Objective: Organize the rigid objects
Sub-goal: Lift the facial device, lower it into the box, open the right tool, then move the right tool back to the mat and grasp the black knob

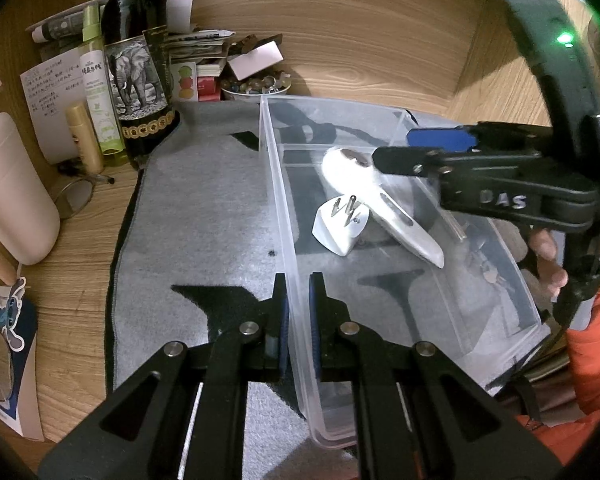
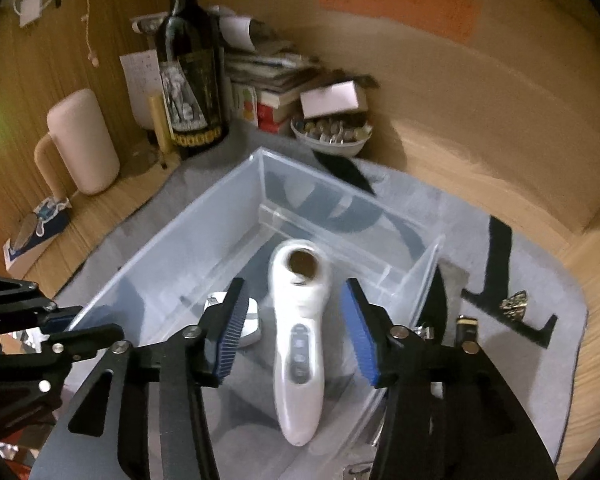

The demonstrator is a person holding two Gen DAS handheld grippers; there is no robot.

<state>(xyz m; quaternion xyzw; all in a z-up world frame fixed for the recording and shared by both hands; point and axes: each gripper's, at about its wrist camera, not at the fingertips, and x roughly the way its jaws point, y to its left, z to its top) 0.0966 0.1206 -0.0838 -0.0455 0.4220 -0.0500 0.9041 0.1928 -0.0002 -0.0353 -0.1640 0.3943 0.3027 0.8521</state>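
A clear plastic bin [image 1: 274, 184] with dividers sits on a grey mat [image 1: 204, 208]. My left gripper [image 1: 298, 300] is shut on the bin's left wall. Inside the bin lie a white handheld device [image 1: 380, 204] and a white plug adapter [image 1: 340, 226]. In the right wrist view the device [image 2: 300, 344] lies lengthwise between my fingers, with the adapter [image 2: 250, 320] to its left. My right gripper [image 2: 292, 328] is open above the device, not touching it. It also shows in the left wrist view [image 1: 400, 150], over the bin [image 2: 168, 236].
A dark wine bottle [image 1: 138, 68], spray bottle [image 1: 98, 88], beige mug [image 1: 12, 192], bowl of small items [image 1: 256, 88] and stacked papers crowd the back left. A small metallic object [image 2: 514, 304] and a dark stick-shaped item [image 2: 468, 328] lie on the mat right of the bin.
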